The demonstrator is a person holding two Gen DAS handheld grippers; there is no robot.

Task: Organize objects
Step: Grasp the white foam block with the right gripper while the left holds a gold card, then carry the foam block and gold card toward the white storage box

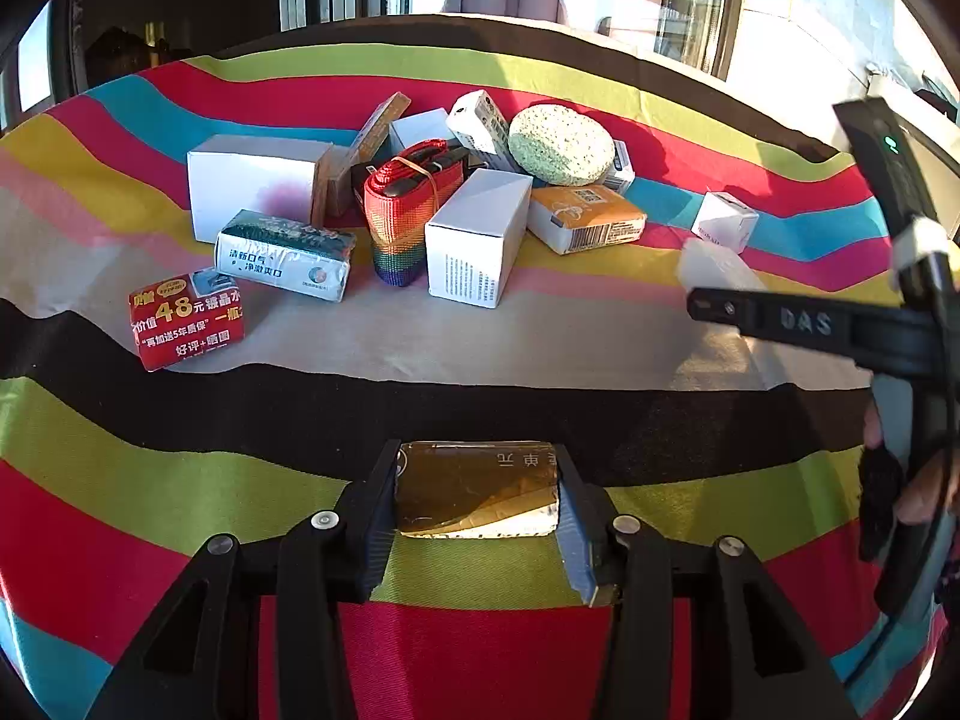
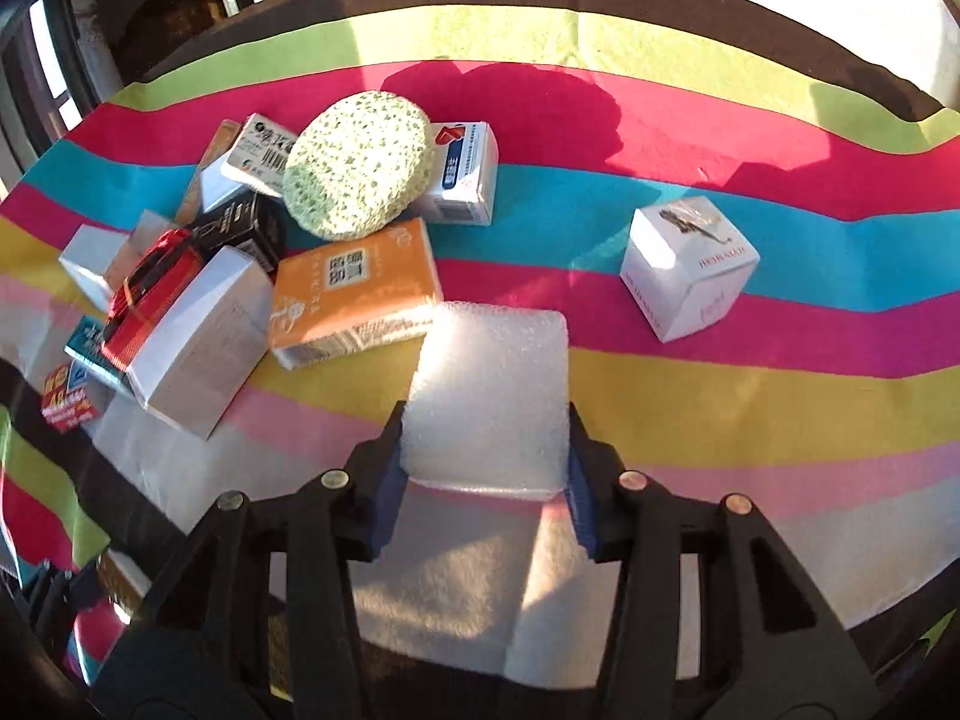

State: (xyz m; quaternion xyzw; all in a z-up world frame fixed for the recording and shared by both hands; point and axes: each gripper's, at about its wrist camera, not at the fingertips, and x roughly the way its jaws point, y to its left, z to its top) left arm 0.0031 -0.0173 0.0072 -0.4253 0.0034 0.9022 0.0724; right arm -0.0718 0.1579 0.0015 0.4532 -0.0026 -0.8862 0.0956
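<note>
My left gripper (image 1: 477, 498) is shut on a gold foil packet (image 1: 477, 489), held low over the striped cloth near the front. My right gripper (image 2: 486, 450) is shut on a white foam block (image 2: 489, 396), just right of the pile; it shows in the left wrist view (image 1: 708, 267) too. The pile holds a green round sponge (image 2: 357, 165), an orange tissue pack (image 2: 354, 291), a white box (image 1: 474, 237), a rainbow strap roll (image 1: 408, 210), a red packet (image 1: 186, 321) and a silver-green pack (image 1: 282, 255).
A small white cube box (image 2: 690, 267) stands apart on the right. A larger white box (image 1: 252, 183) stands at the pile's left. The striped tablecloth (image 2: 720, 408) covers the table; windows lie beyond its far edge.
</note>
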